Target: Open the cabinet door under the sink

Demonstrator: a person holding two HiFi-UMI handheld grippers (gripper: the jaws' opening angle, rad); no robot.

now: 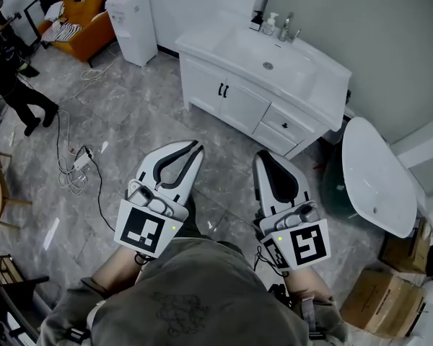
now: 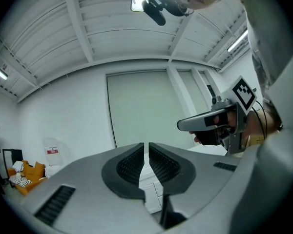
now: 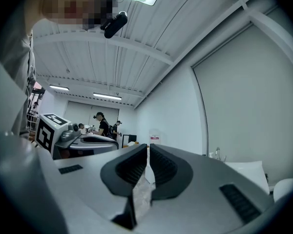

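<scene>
Far to the left, on a floor (image 1: 130, 114) of glossy grey marbled tiles, a person (image 1: 14, 78) in dark clothes stands near an orange armchair (image 1: 83, 27). A boxy white dispenser (image 1: 130, 27) stands against the wall, and thin pale cables (image 1: 76, 171) loop over the tiles. Nearer the camera, the left gripper (image 1: 191, 148) has a smooth grey-white plastic shell and a black-and-white marker cube. Its black ribbed fingers (image 2: 129, 165) stand all but together, with only a thin slit between them and nothing in it. Beyond it, well apart from both tools, stands the white cabinet (image 1: 195, 67). The cabinet door (image 1: 244, 107) is a flat, framed panel, one of a pair. It lies closed and flush under the sink (image 1: 270, 63). Two slim black handles (image 1: 223, 90) sit side by side where the doors meet. Right of the doors are two drawers (image 1: 281, 130), the upper with a small dark knob. The sink is a rounded rectangular white basin with a chrome faucet (image 1: 287, 27) at its back. The right gripper (image 1: 263, 156) matches the left, and its fingers (image 3: 132, 167) are likewise nearly touching and empty. Further right, a glossy white oval bathtub (image 1: 375, 179) stands near the wall, and brown cardboard boxes (image 1: 382, 298) sit in the corner.
</scene>
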